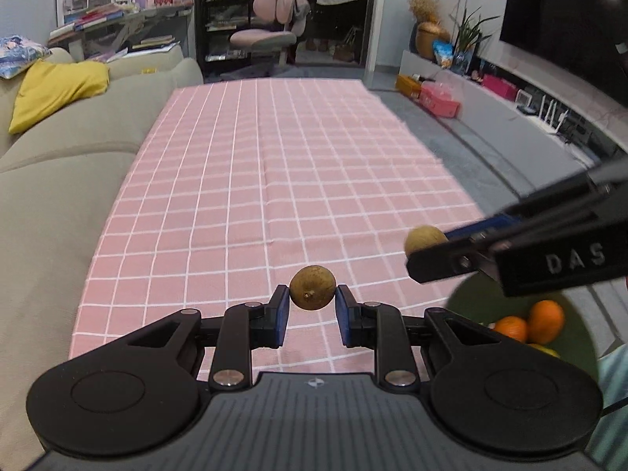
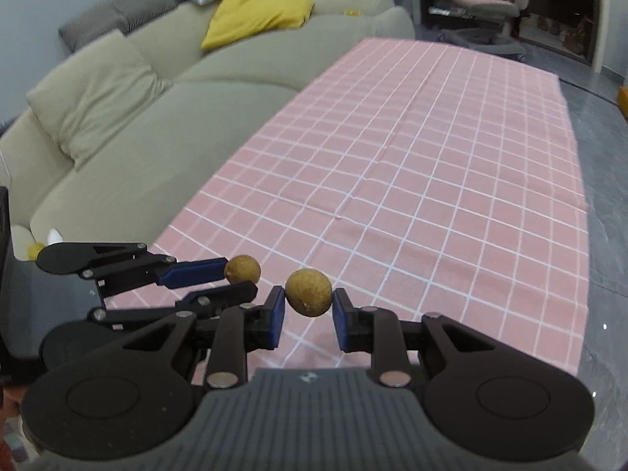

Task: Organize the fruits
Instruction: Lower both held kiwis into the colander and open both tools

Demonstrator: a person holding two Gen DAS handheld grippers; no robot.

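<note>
Gripping one brown fruit (image 1: pixel 313 287) each (image 2: pixel 308 292), left tongs (image 1: pixel 313 308) and right tongs (image 2: pixel 308 312) hover; oranges (image 1: pixel 543 322) already fill the green bowl (image 1: pixel 471 298).

Home living room, sofa (image 1: pixel 78 180), television (image 1: pixel 565 27)

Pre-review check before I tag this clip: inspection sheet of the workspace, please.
Surface: pink checked tablecloth, bare across the part in view.
Job's things: two small brown round fruits, one in each gripper; green bowl near the table's right end holding oranges.
Clutter: nothing seen on the cloth.
Grippers: left gripper shut on left fruit; right gripper shut on right fruit; both held above the cloth.
Cables: nothing seen on the table; thin black lead at the right edge of the left wrist view.
Surroundings: beige sofa along the left, yellow cushion, pink chair, TV on the right.
</note>
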